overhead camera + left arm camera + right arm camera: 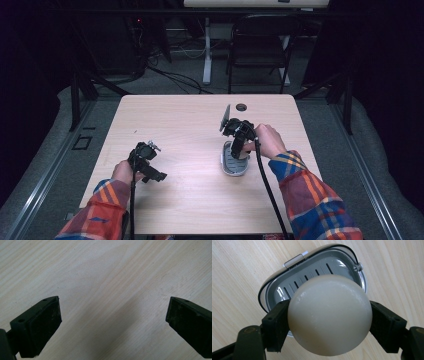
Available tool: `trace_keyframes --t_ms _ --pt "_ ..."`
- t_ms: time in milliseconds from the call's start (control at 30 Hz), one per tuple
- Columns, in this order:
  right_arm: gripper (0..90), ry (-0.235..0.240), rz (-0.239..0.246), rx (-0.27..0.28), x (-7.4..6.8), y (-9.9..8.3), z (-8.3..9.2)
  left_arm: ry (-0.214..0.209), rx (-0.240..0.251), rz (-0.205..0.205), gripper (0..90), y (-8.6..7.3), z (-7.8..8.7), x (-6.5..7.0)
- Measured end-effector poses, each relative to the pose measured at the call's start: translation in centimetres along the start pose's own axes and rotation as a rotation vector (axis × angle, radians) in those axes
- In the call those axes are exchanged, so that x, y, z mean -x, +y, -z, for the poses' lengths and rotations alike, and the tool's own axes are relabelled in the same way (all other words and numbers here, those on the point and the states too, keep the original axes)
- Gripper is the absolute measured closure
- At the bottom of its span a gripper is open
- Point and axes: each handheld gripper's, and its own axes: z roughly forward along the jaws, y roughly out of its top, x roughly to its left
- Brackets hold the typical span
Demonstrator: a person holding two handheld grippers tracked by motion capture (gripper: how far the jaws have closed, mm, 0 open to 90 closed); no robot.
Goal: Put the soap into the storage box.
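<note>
A round cream-white soap bar (329, 315) is clamped between my right gripper's two black jaws, just above an open soap dish (312, 275) with a grey slotted insert and a white rim. In the high view the right gripper (239, 145) points down over that dish (235, 167) at the table's right centre. The left gripper (150, 172) rests low near the table's left front, held in a hand. Its jaws stand wide apart over bare wood, with nothing between the left gripper's pads (45, 325).
The light wooden table (190, 120) has a cable hole (241, 107) near its far edge. A black folding chair (260, 45) and a white desk leg (207, 50) stand beyond it. Dark curtains surround the area. Cables trail from both grippers toward the front edge.
</note>
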Motion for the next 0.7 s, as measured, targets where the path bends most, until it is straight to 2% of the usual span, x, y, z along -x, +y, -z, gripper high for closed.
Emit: trace_keyframes --t_ms 333,700 --pt "23.8 0.015 0.023 -0.016 -0.6 1.2 -1.0 0.001 0.001 0.003 0.0 0.0 0.0 0.0" --pt "23.8 0.021 0.025 -0.033 -0.8 1.4 -2.1 0.0 0.001 0.003 0.0 0.0 0.0 0.0"
